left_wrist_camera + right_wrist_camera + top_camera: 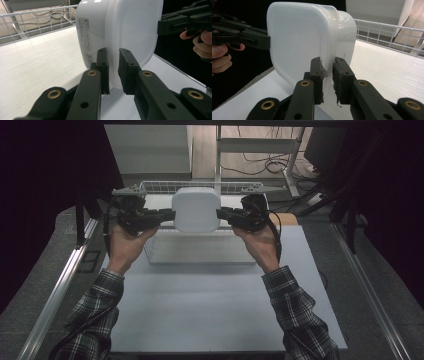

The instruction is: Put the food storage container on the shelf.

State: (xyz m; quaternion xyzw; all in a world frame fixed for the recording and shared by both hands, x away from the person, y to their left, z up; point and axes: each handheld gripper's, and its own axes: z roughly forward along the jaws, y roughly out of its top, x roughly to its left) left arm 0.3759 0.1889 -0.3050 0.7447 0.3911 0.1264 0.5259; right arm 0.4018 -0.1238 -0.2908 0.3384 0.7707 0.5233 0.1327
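The white plastic container (196,210) is held in the air between the two grippers, above the far part of the tabletop (210,310) and in front of the wire basket (165,185) that stands along the far edge. In the high view its broad lidded face is turned toward the camera, so the container sits on its side rather than upright.

Left gripper (170,214): it grips the container at its left edge. In the left gripper view the two black jaws stand close together with the rim of the container (120,37) between them — the gap is narrow, and the rim fills it. A printed label (85,37) runs down the side wall of the container, just above the left jaw.

Right gripper (221,213): it grips the opposite edge at the same height. In the right gripper view the jaws are likewise nearly closed on the rim of the container (302,37), with the worn pads pressed to both faces of the rim.

Each gripper is held by a hand (125,245), with checked sleeves (92,315) coming in from the near edge. A flat white tray (200,251) lies on the tabletop just below the container, near the far edge. The container touches neither the tray nor the basket.
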